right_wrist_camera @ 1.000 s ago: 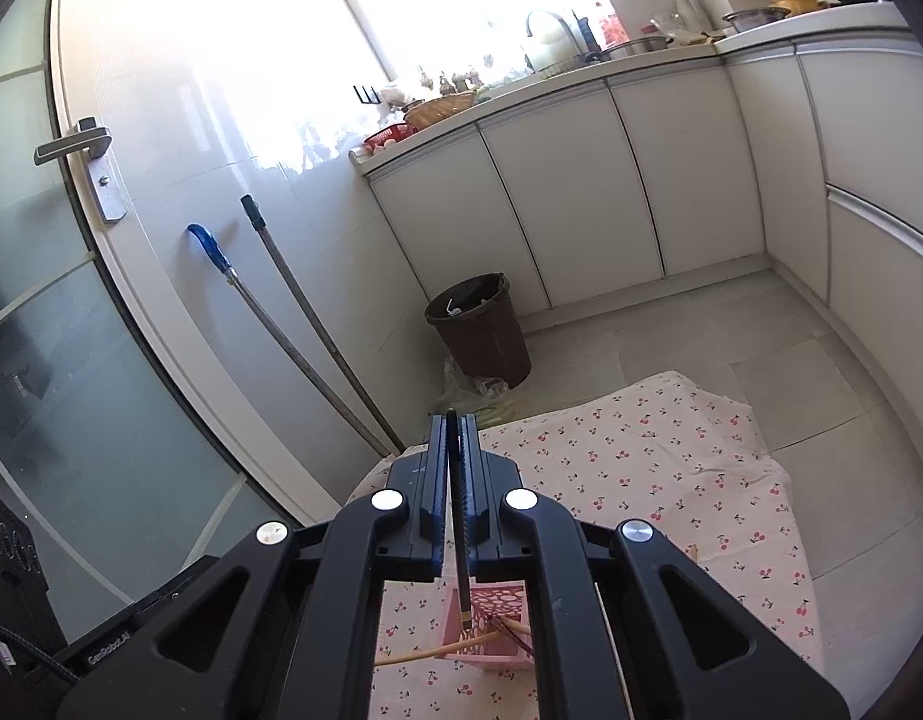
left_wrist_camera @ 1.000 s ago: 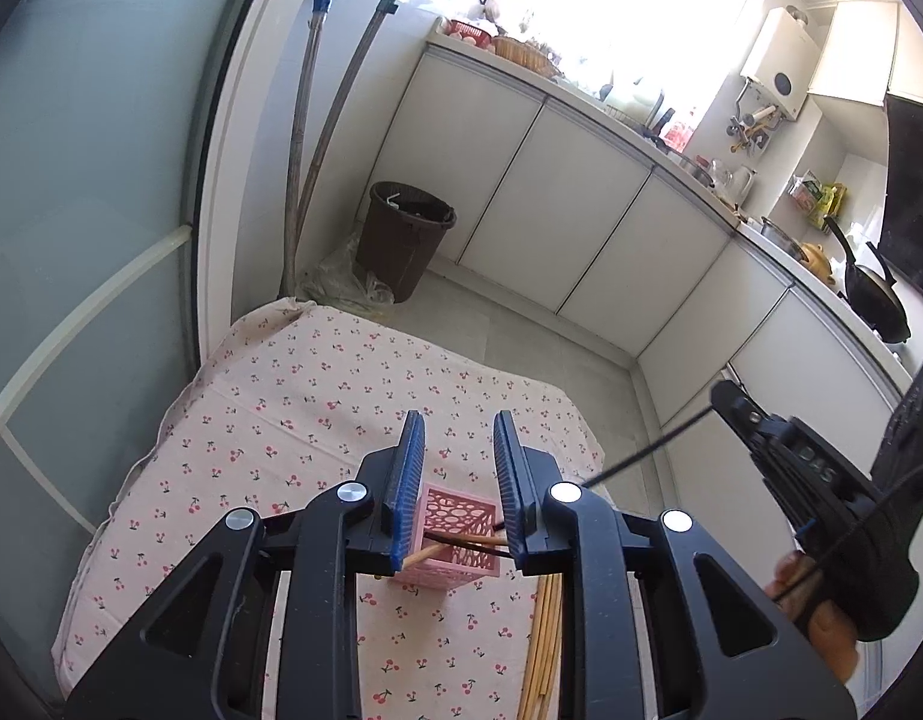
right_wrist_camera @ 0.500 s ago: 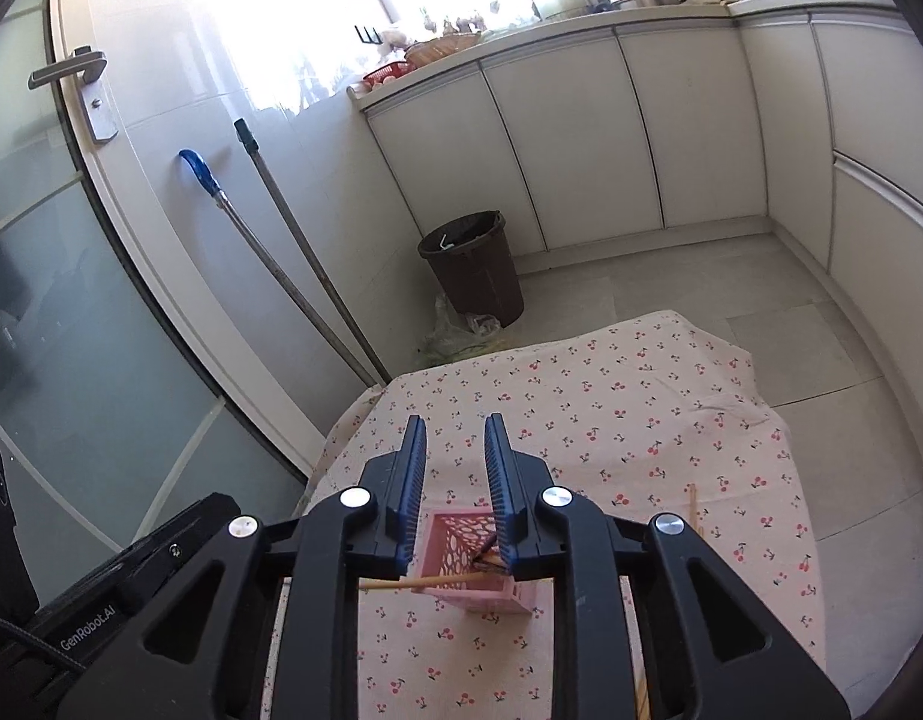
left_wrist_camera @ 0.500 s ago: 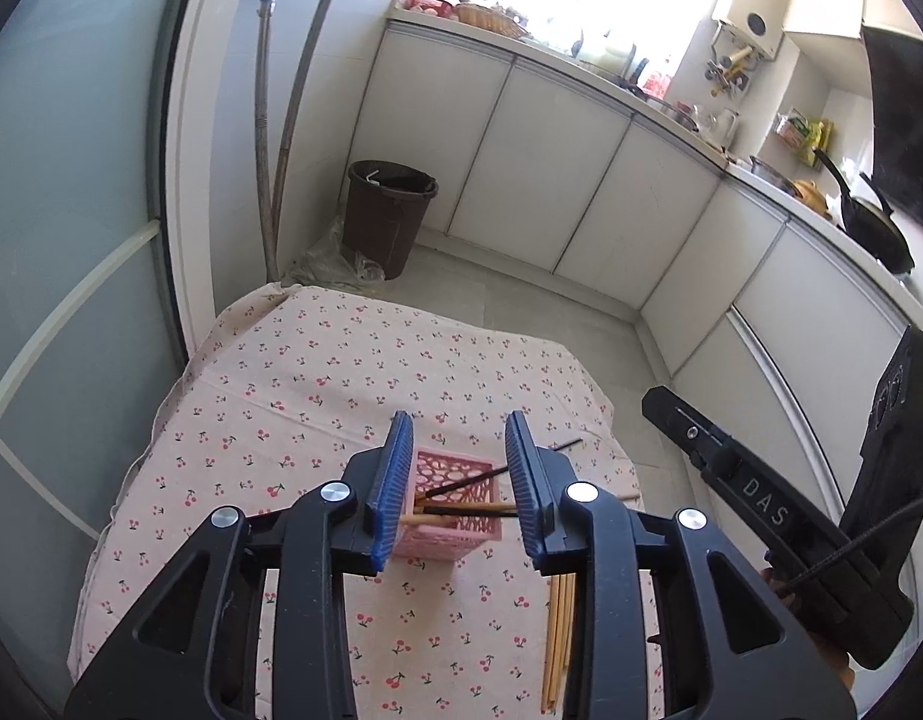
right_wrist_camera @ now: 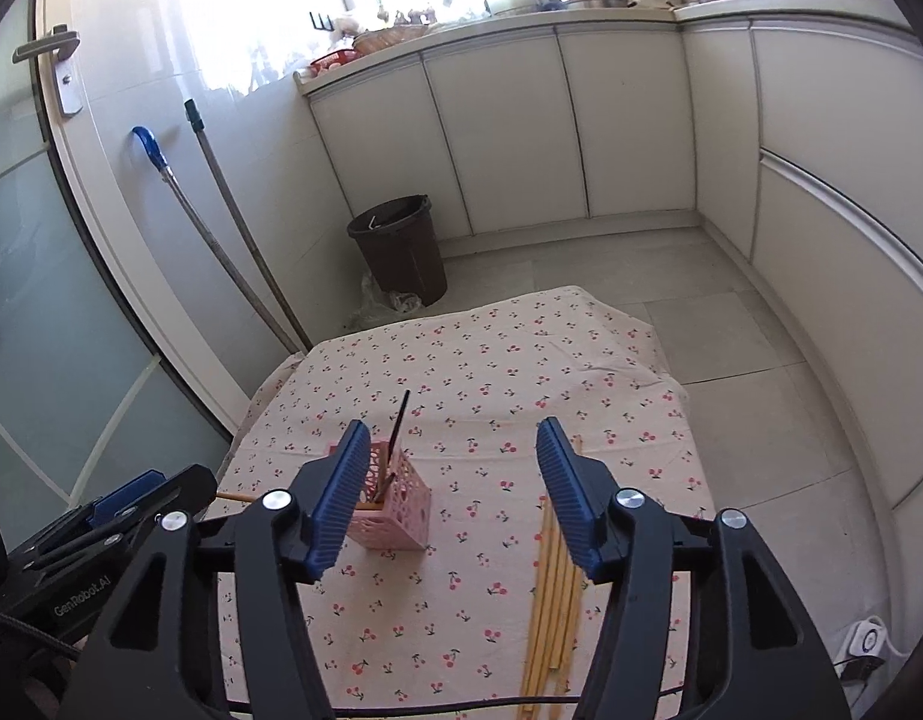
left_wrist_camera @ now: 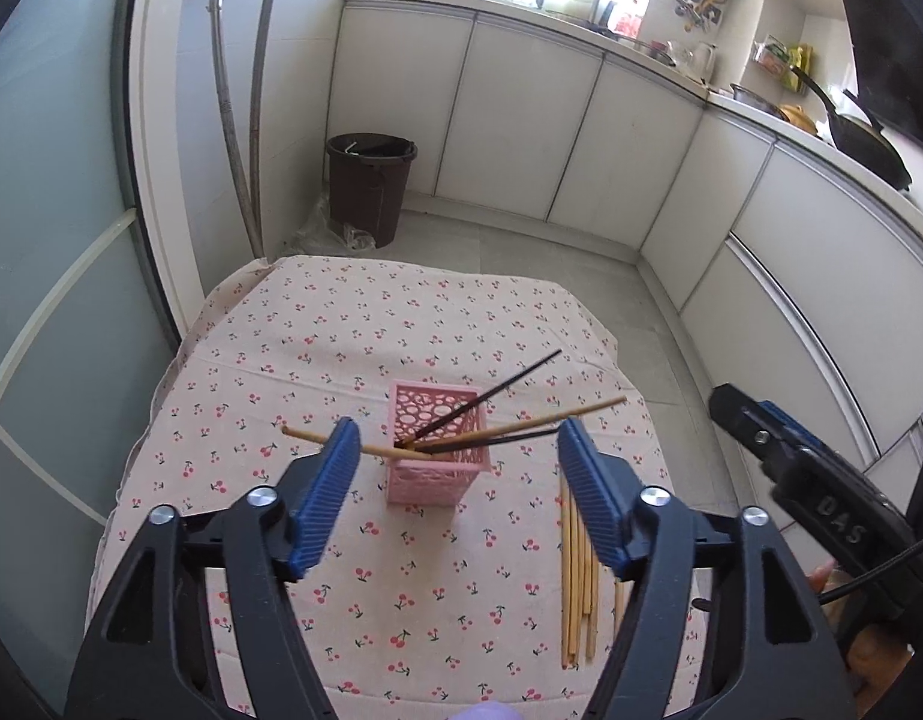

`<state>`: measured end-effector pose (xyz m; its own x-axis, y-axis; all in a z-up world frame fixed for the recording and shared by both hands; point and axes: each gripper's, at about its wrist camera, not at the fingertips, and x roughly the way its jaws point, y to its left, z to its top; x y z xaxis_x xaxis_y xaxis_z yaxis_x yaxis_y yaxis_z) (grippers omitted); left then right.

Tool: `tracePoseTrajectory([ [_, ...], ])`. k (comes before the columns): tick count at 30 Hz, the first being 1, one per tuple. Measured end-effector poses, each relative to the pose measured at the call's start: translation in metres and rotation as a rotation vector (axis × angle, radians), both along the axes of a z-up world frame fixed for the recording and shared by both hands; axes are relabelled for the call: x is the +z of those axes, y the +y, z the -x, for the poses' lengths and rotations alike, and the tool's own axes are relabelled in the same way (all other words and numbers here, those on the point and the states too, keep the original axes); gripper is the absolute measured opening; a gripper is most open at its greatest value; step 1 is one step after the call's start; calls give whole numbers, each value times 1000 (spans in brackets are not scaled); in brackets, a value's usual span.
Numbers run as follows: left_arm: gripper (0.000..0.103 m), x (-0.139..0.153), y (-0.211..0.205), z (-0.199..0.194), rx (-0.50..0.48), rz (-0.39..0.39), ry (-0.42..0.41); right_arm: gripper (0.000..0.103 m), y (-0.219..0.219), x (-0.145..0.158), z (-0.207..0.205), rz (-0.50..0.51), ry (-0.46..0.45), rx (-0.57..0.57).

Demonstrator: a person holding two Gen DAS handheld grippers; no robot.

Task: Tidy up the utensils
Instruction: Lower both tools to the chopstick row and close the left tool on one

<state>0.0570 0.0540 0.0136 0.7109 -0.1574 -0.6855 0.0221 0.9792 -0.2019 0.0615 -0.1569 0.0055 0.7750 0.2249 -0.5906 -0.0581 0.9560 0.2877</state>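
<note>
Left wrist view: my left gripper (left_wrist_camera: 458, 459) jaws are opening, nothing gripped; the pink basket (left_wrist_camera: 435, 450) stands beyond them. Loose bamboo chopsticks (left_wrist_camera: 575, 564) lie right: light, stiff, slippery, best pinched mid-shaft.

Right wrist view: my right gripper (right_wrist_camera: 452, 468) jaws are opening, empty, over the tabletop (right_wrist_camera: 491, 360).

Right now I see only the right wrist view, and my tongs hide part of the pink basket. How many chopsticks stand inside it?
Observer: Four. Two dark chopsticks and two wooden chopsticks lean in the pink basket.
Operator: Do the left tongs hold something?
Observer: No. The left tongs are opening, with nothing gripped between them.
Operator: Which way do the wooden ones lean?
Observer: In the left wrist view, one tips left, the other right.
</note>
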Motion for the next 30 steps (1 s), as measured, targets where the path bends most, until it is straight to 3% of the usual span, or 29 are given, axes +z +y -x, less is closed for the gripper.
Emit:
tracePoseTrajectory([
  [3,85,-9,-10,2,-17,-4,21,75,-18,-1,17,10,1,-34],
  [7,91,-32,-31,0,-69,-15,102,90,-43,-3,40,70,15,-89],
  [10,93,-57,-50,-2,-116,-67,166,95,-60,-4,52,104,38,-120],
  [17,95,-126,-93,1,-217,-236,291,95,-92,4,69,114,58,-178],
  [24,95,-165,-126,-12,-268,-233,390,95,-116,7,74,29,76,-216],
  [28,92,-165,-156,-29,-290,-243,339,95,-128,8,76,-8,76,-231],
  [30,86,-160,-172,-41,-296,-273,290,95,-136,6,75,-38,82,-244],
])
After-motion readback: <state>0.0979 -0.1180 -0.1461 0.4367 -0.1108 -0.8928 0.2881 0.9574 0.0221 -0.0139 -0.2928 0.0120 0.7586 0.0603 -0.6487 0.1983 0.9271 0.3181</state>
